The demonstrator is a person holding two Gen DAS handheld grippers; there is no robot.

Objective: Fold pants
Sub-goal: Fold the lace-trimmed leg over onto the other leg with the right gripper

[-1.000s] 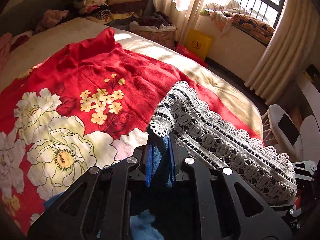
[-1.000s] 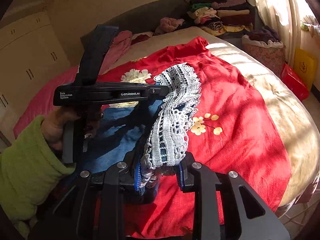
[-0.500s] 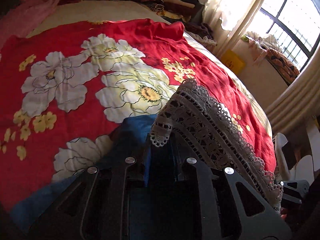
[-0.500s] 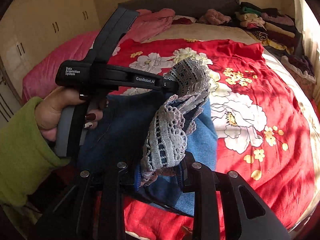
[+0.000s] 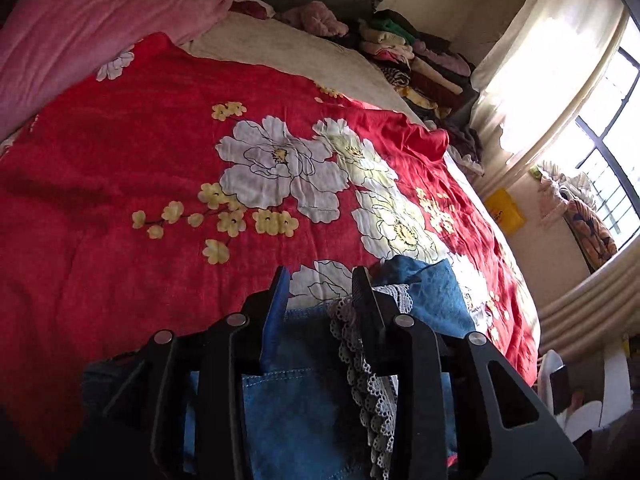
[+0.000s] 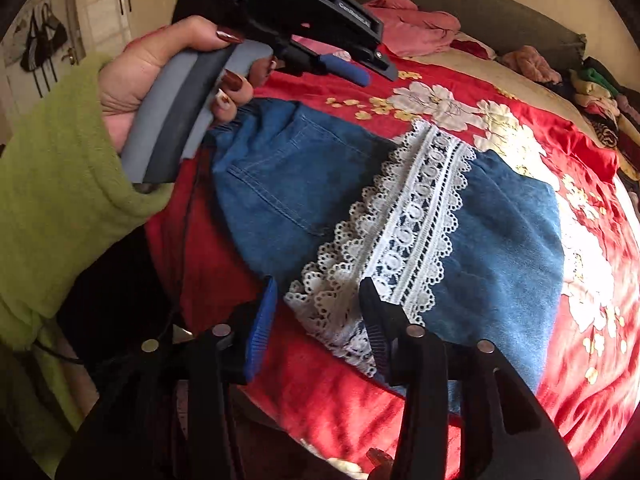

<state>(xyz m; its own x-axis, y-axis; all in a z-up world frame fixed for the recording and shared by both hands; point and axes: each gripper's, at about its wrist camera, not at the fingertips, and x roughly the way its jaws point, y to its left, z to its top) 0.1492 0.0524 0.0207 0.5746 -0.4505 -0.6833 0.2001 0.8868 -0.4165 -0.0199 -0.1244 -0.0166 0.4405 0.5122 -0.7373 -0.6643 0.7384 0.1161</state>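
Denim pants (image 6: 500,248) beneath parted grippers

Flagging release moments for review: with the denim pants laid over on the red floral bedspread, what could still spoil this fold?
1. In the right wrist view the lace trim lies between the right claw fingers, whose jaws have just been opening; pulling back could snag it and drag the pants.
2. The left claw, also just opening, has lace beside its finger.
3. The pants lie near the bedspread edge and may slide off.
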